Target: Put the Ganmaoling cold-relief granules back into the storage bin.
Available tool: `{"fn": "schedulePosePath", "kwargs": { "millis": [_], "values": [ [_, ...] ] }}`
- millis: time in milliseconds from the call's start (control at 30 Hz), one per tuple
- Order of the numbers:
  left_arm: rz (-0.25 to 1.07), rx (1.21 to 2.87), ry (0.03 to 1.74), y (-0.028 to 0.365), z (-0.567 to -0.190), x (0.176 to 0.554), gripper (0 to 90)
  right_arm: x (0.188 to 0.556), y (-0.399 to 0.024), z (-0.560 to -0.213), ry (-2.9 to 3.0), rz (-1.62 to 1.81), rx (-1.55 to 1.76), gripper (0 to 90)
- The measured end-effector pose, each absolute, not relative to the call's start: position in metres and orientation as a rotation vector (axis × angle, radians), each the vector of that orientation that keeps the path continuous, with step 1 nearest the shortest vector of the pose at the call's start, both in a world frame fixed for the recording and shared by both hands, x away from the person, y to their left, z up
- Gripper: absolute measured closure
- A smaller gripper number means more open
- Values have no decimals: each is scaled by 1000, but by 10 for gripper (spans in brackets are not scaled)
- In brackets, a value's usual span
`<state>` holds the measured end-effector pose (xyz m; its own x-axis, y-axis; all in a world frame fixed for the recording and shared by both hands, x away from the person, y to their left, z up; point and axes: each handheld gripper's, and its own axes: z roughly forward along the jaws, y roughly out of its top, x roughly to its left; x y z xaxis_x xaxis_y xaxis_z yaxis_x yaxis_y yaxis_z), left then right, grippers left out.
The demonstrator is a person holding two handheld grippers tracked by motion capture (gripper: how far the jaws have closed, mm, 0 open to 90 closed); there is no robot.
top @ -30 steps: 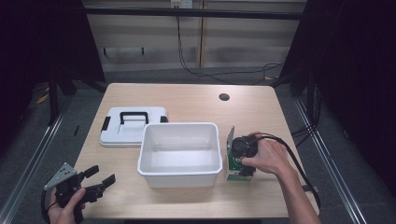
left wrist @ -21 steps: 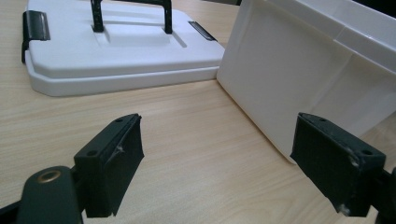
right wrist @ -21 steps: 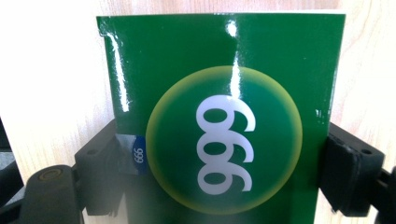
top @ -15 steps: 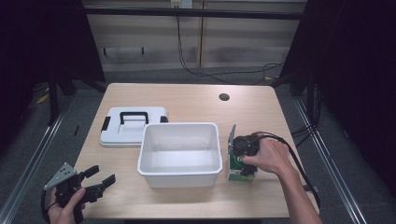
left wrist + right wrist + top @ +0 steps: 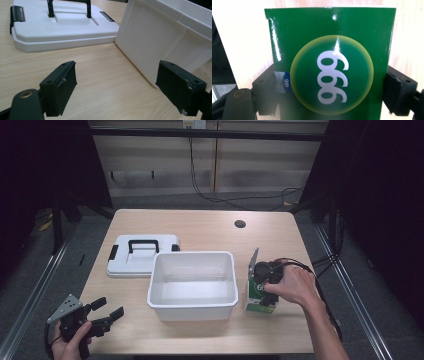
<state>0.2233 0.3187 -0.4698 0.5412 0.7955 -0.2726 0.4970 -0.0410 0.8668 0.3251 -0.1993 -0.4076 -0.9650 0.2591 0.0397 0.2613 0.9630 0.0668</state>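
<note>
Right now the big pale wooden table [image 5: 200, 227] carries three things: one white rectangular plastic bin [image 5: 191, 284], open and empty, one flat white plastic lid with a black handle [image 5: 141, 254], and one glossy green cardboard box printed with a white number in a yellow-edged circle [image 5: 332, 72]. Two grippers are in play. The right gripper [image 5: 263, 281] has its jaws pressed on both side walls of the green box, which stands upright on the table just beside the bin's right wall. The left gripper [image 5: 95, 317] hangs low at the table's near left corner with jaws wide apart and nothing between them; ahead of its fingertips [image 5: 61, 87] lie the bin's wall and the lid.

Judging by the grip, the step is lifting the box, likely into the bin. A good lift would keep the clamp firm and square, since glossy card may slip or dent, rise straight until clear of the bin's rim, then cross over.
</note>
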Motion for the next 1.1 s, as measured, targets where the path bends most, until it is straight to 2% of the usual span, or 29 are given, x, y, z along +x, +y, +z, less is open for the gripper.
{"fn": "schedulePosePath", "kwargs": {
  "millis": [1100],
  "values": [
    [346,1693,1093,319,-469,223,161,330,-192,-346,-3149,-153,-397,159]
  ]
}}
